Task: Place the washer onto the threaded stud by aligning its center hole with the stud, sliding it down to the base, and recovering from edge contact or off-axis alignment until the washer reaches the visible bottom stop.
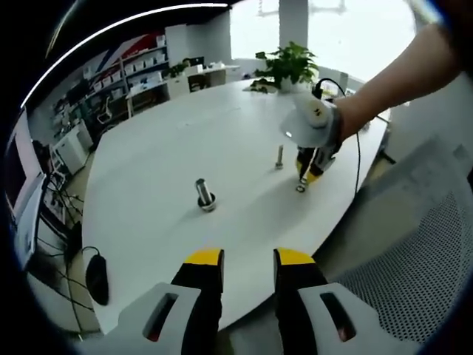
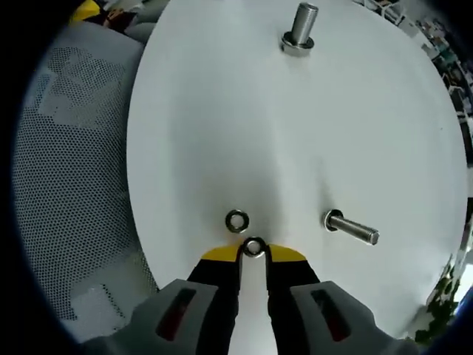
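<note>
Left gripper: ours, at 6 o'clock of left gripper view, yellow-tipped jaws apart w/ nothing between, hanging off the table's near edge.
Table: white, rounded; we see most of its top in left gripper view.
Mouse: dark, w/ cable, at approx 8 o'clock, on the table's near-left corner.
Threaded stud: stands upright on a wider base ring, just left of centre in left gripper view; in right gripper view it sits at 12 o'clock.
Bolt: second one, upright, right of the stud in left gripper view; in right gripper view it's at approx 4 o'clock, shank pointing right in that view.
Right gripper: seen from left gripper view at approx 2 o'clock, held by a person's hand, tips down at the tabletop nr the bolt.
Plant: green, potted, at 1 o'clock on the table's far side.
Washer: in right gripper view we see it pinched btwn the right gripper's yellow tips, just below centre, well apart from the stud.
Second washer: lies flat on the table just beyond the tips, at 11 o'clock of the held one.
Mesh chair: grey, left side of right gripper view, beside the table.
</note>
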Demonstrator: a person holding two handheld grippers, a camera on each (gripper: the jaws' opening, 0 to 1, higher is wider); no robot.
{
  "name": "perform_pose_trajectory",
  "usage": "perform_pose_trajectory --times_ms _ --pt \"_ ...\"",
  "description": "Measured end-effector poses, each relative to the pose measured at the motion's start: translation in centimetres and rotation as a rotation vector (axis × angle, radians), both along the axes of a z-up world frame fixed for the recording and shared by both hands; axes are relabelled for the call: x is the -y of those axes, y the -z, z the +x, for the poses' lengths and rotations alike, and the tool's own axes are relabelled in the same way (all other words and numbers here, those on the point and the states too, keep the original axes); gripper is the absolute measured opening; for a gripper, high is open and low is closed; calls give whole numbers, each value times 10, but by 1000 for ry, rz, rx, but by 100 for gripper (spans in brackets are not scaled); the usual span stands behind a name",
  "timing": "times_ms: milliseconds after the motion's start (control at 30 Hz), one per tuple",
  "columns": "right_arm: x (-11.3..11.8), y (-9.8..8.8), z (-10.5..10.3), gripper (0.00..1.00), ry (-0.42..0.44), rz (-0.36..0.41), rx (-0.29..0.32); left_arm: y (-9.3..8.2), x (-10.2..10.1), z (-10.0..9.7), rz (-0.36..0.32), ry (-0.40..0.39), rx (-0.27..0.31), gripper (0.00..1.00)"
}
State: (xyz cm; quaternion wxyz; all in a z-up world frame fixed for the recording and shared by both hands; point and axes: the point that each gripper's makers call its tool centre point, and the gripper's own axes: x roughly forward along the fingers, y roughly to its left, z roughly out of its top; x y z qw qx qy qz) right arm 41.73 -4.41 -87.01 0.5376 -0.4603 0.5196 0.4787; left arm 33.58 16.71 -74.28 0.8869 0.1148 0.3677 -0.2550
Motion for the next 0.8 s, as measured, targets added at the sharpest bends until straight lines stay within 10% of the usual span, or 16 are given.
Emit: perform_pose_trajectory --times_ms 800 --pt "-2 -3 2 12 75 309 19 1 -13 4 38 -64 4 25"
